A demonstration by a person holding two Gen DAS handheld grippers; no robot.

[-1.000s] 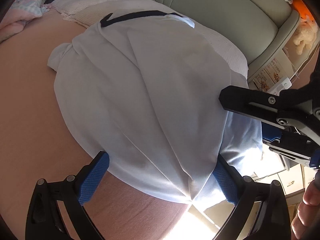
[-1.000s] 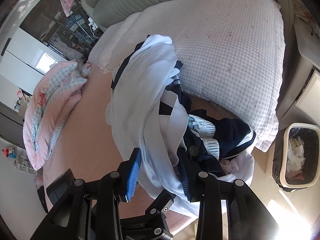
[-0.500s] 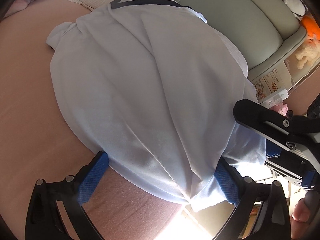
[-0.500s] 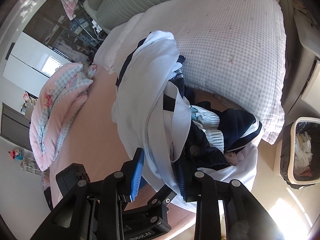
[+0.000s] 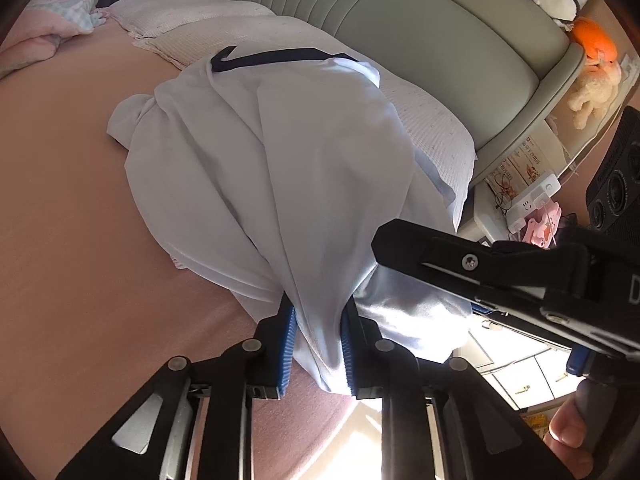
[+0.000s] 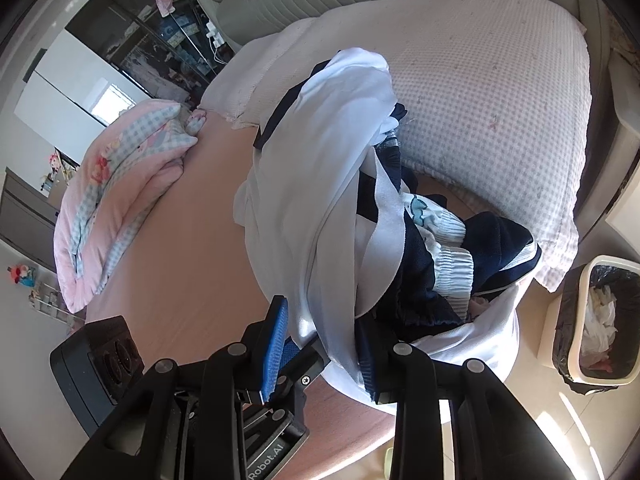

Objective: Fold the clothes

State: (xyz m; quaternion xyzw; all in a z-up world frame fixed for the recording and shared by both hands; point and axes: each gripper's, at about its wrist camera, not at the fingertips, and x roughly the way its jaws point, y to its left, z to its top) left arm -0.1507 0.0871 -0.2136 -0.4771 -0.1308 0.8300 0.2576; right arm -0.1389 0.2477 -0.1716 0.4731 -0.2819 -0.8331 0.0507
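A white garment (image 5: pixel 320 160) with a dark blue trim (image 5: pixel 280 56) lies draped over a heap on the pink bed sheet (image 5: pixel 80 200). My left gripper (image 5: pixel 318 320) is closing on the garment's near hem, and its blue pads pinch a gathered fold. A finger of my right gripper (image 5: pixel 440 248) lies across the cloth just to the right. In the right wrist view the same white garment (image 6: pixel 320 140) rises in a ridge to my right gripper (image 6: pixel 320 328), which holds a bunch of it while its jaws ease open slightly. Navy and white clothes (image 6: pixel 440 260) are piled beside it.
A white waffle blanket (image 6: pixel 500 100) covers the bed's head end below a green padded headboard (image 5: pixel 400 40). A folded pink quilt (image 6: pixel 120 200) lies at the left. A lined bin (image 6: pixel 596 320) stands on the floor at the right. A nightstand with a power strip (image 5: pixel 532 200) sits beside the bed.
The left jaws stood wide apart around the hem and have now closed on it, bunching the cloth and lifting it slightly. The right gripper keeps its hold with little change.
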